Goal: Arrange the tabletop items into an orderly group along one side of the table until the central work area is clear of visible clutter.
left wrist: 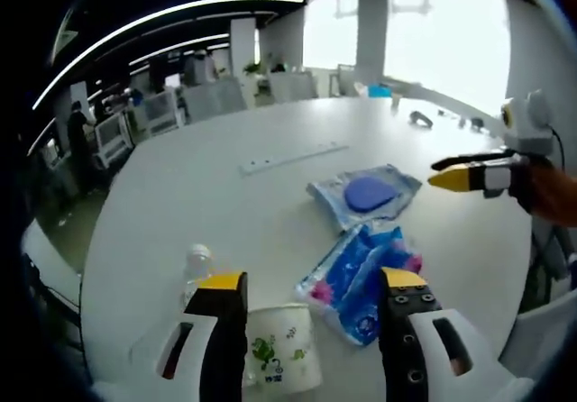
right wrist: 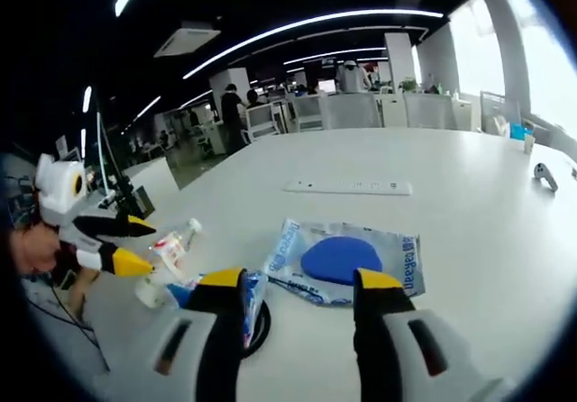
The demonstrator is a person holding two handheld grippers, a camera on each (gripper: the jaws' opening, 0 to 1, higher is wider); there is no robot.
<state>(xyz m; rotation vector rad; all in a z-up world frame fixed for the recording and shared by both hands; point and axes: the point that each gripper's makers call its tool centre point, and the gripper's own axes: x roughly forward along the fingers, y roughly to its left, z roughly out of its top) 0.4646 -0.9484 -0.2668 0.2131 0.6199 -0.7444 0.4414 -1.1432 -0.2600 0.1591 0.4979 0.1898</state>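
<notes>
My left gripper is open above the near table edge, nothing between its jaws. Just under it stands a white paper cup with a green print. A clear plastic bottle lies to its left. A blue and pink packet lies ahead, and beyond it a clear bag holding a blue pad. My right gripper is open over the same bag, touching nothing. The packet sits partly hidden behind its left jaw. The left gripper enters from the left, near the bottle.
A white power strip lies across the round white table farther back. A small dark object sits near the far right edge. Office chairs and desks ring the table. The right gripper reaches in from the right.
</notes>
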